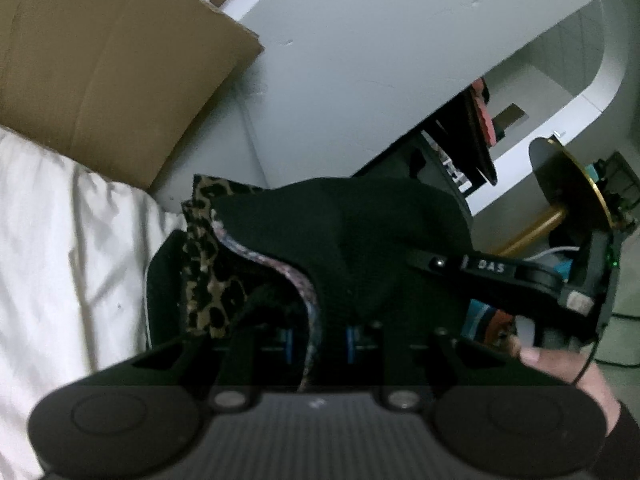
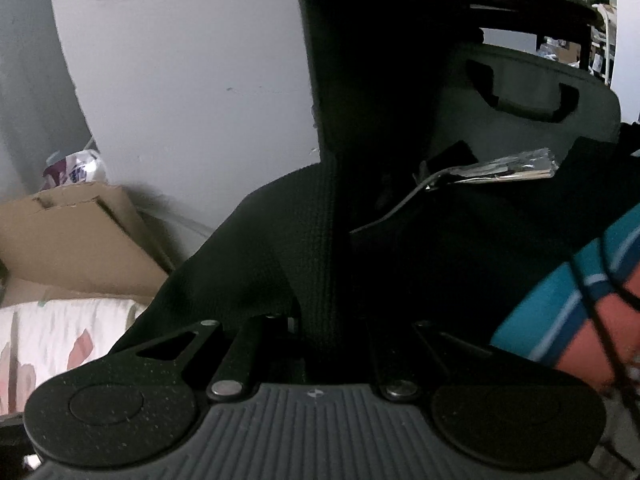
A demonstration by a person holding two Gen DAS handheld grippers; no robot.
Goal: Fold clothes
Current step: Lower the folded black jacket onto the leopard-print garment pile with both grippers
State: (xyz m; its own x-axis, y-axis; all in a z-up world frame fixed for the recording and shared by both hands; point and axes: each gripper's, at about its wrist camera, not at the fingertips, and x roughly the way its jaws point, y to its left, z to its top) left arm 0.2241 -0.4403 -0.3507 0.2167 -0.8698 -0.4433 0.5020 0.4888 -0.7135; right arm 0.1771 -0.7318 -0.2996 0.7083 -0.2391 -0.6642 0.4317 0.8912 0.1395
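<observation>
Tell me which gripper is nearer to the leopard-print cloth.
Left. The leopard-print cloth lies right at the left gripper; the right gripper grips the black garment farther to the right.

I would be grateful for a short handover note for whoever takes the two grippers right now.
Left gripper: shut on the black garment, with its leopard-print lining showing.
Right gripper: shut on the same black garment.
The garment hangs bunched between both grippers, above the white bedding; a cardboard box lies beyond.
Done: garment picked up at two points.
Left: lay it flat, fold it, no finished fold visible yet.
</observation>
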